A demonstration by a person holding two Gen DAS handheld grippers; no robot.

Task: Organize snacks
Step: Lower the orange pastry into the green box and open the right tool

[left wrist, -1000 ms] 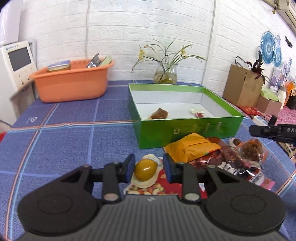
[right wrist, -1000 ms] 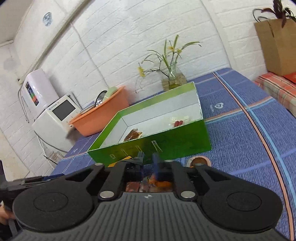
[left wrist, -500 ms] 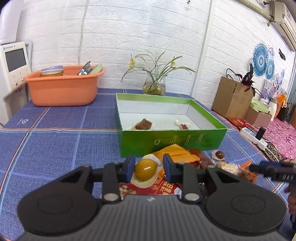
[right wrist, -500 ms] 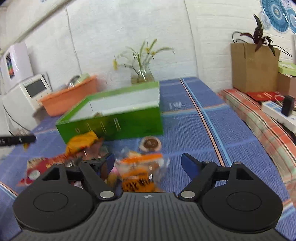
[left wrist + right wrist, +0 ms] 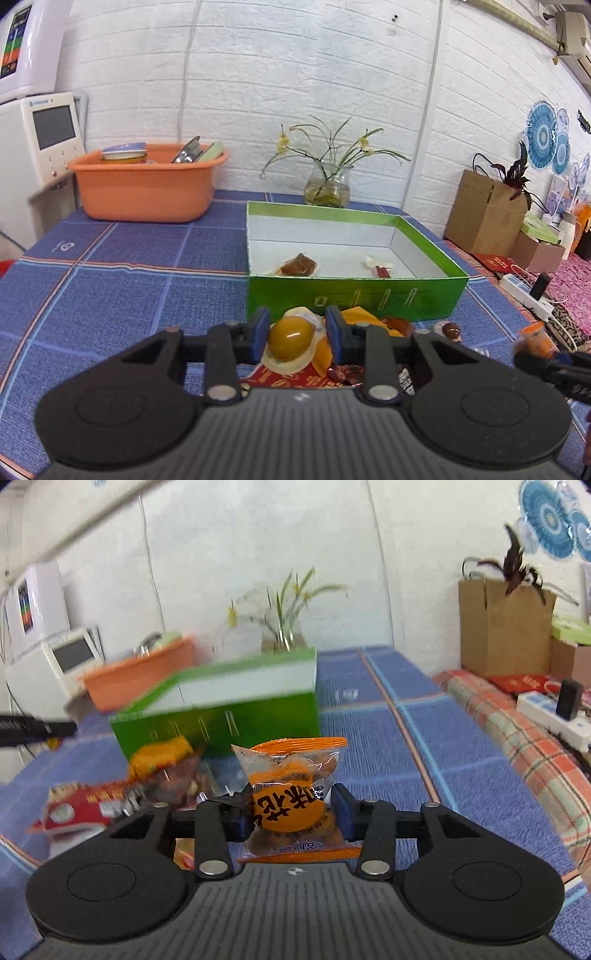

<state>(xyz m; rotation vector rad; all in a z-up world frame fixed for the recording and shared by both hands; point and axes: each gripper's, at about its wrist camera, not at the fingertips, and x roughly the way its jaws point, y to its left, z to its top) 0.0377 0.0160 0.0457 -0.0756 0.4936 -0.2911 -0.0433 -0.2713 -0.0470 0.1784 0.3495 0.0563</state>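
Now my left gripper point(image 5: 295, 334) pinches a sealed clear pack with a brown egg point(image 5: 291, 340); the egg's long axis lies across the jaws, just before the green cardboard box point(image 5: 354, 295). My right gripper's point(image 5: 291, 812) jaws have just been closing, and an orange-and-clear cracker packet point(image 5: 291, 797) stands between them, long axis pointing away toward the box; whether both pads already press it, I cannot tell.

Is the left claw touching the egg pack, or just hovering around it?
Touching. In the left wrist view the left claw has both blue pads pressed on the egg pack, which hangs off the tablecloth in front of the green box.
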